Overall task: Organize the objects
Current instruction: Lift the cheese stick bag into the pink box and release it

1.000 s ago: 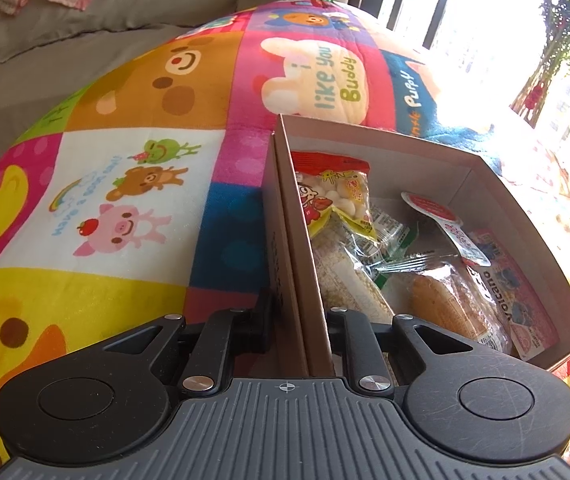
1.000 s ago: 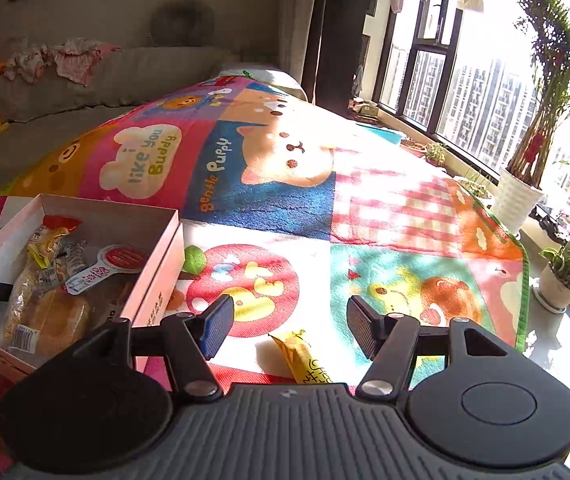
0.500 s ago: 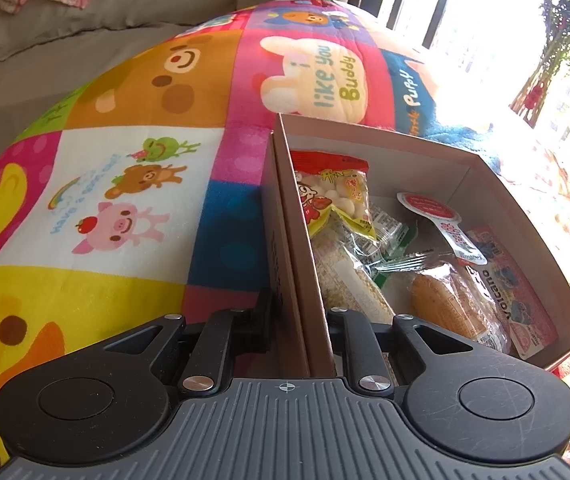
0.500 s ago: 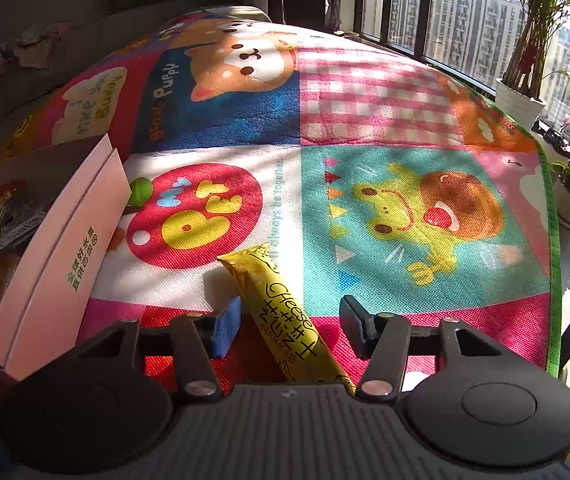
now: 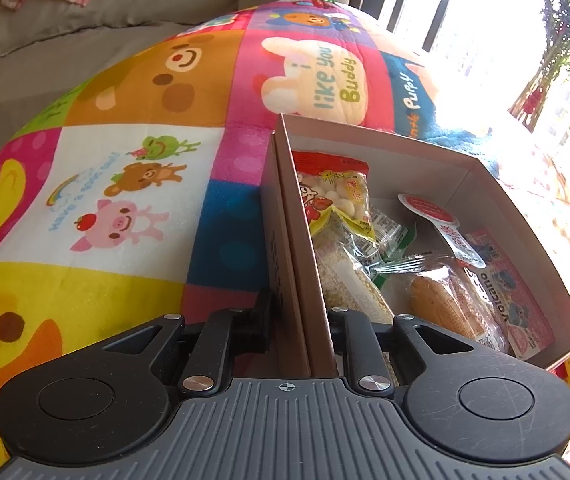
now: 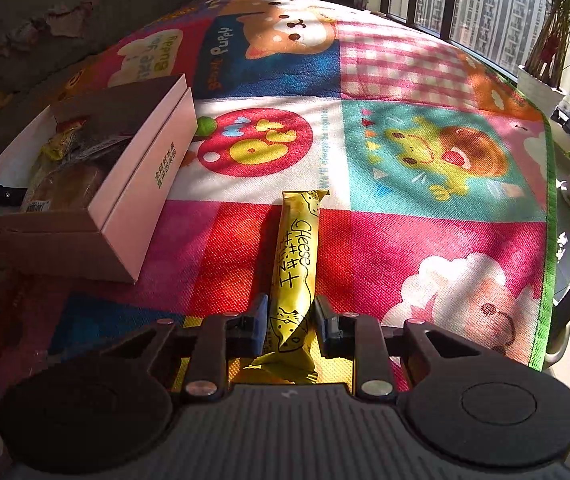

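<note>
My left gripper (image 5: 299, 322) was clamped on the near side wall of the cardboard box (image 5: 485, 184), one finger outside the wall and one inside it. Beyond the inside finger lay the box's contents: a red-and-yellow snack bag (image 5: 335, 196) against the gripped wall, a wrapped bread roll (image 5: 445, 304) nearer my fingertips, and a pink "Volcano" packet (image 5: 513, 300) flat on the floor by the far wall.

My right gripper (image 6: 290, 322) had its fingers (image 6: 256, 322) on either side of the yellow cheese stick packet (image 6: 297, 248), which lay on the play mat (image 6: 425, 240), running straight ahead from between the fingertips. They sat tight to its near end, but I could not tell whether they were truly pinching it. To the left of those fingers stood the box (image 6: 141, 184), apart from the packet.
</note>
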The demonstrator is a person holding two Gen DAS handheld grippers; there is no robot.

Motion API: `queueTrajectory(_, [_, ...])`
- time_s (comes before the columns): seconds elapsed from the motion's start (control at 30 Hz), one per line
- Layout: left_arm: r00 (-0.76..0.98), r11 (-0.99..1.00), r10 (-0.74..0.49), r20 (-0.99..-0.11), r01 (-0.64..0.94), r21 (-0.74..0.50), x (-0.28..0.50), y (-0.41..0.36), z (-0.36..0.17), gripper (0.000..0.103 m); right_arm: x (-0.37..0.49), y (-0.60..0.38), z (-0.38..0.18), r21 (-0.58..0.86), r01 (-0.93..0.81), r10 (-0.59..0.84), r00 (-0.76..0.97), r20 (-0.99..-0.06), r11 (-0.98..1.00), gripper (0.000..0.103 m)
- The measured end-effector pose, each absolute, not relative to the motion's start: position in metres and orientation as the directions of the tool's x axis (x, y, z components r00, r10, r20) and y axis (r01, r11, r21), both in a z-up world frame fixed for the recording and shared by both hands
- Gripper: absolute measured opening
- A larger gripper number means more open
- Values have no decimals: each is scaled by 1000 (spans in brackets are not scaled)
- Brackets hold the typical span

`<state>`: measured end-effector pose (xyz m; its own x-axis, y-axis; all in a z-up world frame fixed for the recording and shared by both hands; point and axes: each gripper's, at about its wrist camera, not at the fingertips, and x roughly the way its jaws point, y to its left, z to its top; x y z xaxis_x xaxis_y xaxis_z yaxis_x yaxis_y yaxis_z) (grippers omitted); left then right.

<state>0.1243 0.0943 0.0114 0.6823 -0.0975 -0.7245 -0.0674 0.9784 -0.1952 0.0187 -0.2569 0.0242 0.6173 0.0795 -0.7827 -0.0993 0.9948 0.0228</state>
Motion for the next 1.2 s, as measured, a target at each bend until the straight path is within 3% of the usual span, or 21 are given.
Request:
queueTrajectory(0.53, [682,978,-99,-724,-67,-198,124,94,11,19,-6,-223,24,-51,-178,73,624,-778,983,25])
queueTrajectory(0.73, [682,978,-100,-724,-68,-198,124,94,11,19,-16,-226,29,-2,-174,104,599,-794,985,22])
queueTrajectory(1.1, [682,976,-101,-724,-75,-207,124,94,11,19,-60,-224,83,47,-174,153,665,-731,984,22])
queueTrajectory(1.17, [684,974,-106,-722,-74,-213,124,94,10,19,-65,-223,93,62,-179,168,679,-715,982,12])
queueTrajectory(1.2, [684,973,-109,-721,-74,-217,123,95,10,19,-66,-223,97,67,-180,174,684,-709,981,11])
